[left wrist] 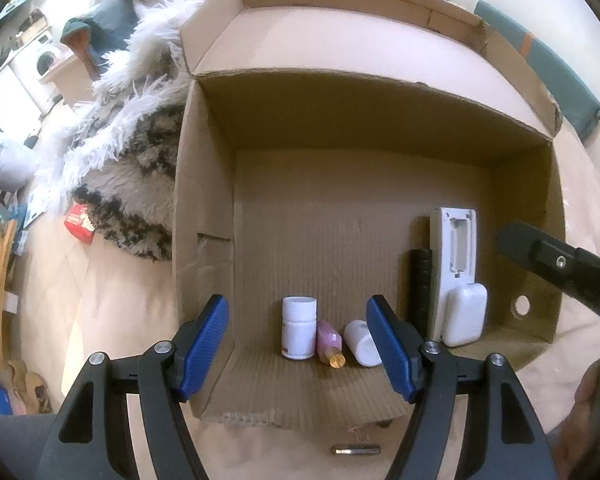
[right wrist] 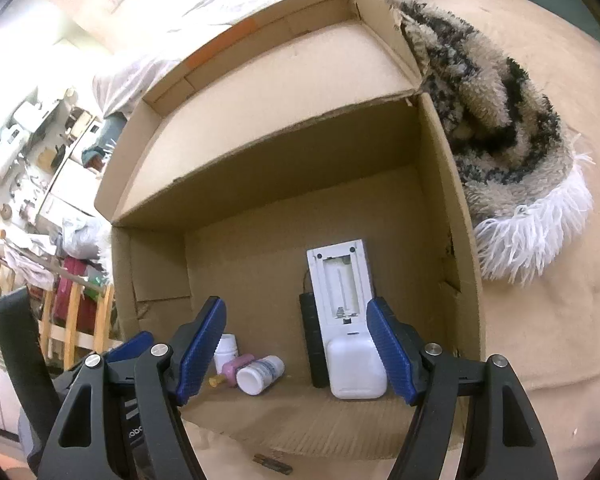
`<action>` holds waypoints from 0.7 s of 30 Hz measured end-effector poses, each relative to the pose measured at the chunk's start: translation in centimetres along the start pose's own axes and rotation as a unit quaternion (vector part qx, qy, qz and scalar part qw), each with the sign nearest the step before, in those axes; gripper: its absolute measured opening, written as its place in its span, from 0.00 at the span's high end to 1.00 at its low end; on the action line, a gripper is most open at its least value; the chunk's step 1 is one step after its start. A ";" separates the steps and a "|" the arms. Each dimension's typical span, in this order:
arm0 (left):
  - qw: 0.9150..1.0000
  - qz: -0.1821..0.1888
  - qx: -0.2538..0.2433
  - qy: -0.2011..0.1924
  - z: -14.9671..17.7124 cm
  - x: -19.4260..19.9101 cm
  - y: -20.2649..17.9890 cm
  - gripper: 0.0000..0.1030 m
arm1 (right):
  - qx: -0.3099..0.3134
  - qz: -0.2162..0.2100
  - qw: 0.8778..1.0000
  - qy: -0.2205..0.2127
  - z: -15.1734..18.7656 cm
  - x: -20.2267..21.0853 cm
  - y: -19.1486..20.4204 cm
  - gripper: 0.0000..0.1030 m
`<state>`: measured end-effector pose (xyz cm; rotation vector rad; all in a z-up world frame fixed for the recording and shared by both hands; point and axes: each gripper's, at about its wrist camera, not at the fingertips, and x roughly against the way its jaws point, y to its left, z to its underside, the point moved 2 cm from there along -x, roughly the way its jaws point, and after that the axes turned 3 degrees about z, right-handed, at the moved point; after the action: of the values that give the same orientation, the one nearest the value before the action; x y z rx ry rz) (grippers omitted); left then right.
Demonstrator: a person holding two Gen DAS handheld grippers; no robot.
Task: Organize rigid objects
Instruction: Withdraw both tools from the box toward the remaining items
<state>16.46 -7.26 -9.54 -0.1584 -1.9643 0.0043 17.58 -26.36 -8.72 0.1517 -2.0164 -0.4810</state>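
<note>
Here, both claws hang empty over a cardboard box [left wrist: 204, 208] that lies on a bed, its flaps open. Left claw [left wrist: 298, 344]: released, jaws spread wide, nothing between them. Right claw [right wrist: 296, 346]: likewise released and wide.

Contents look sorted into two groups along the near wall, probably by kind. Left group, containers: a white pill bottle [left wrist: 299, 333] upright, a small pink bottle [left wrist: 329, 342] lying against it with its gold cap toward the camera, and a second white bottle [left wrist: 362, 343] on its side, touching or just beside the pink one. Right group, flat things: a white remote [left wrist: 454, 256] face down with its battery bay open, a black bar-shaped item [left wrist: 420, 292] along its edge, and a white rounded case [left wrist: 464, 314] at its near end.

The left claw sits above the container group, framing it. In the right wrist view the right claw brackets the white case, which sits just past the fingertips.

One thing left outside: a battery [left wrist: 356, 450] on the bed, just before the box's near edge, below and behind the left claw. It looks like the next item to bring in, likely beside the remote.
</note>
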 end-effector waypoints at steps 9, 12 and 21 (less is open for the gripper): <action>1.000 0.003 0.007 -0.010 0.5 2.9 0.8 0.33 | 0.002 -0.004 1.000 -0.014 1.1 2.6 0.1 0.26; 1.000 0.003 0.014 -0.015 1.2 3.7 1.2 0.33 | 0.003 -0.004 1.000 -0.019 1.6 3.6 0.1 0.26; 0.999 0.003 0.030 -0.015 3.9 5.1 2.8 0.33 | -0.009 -0.013 1.000 -0.016 4.0 5.5 -0.4 0.26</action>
<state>11.25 -3.65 -6.57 -0.1255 -1.9904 0.0709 11.47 -27.30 -5.96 0.1602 -2.0436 -0.5202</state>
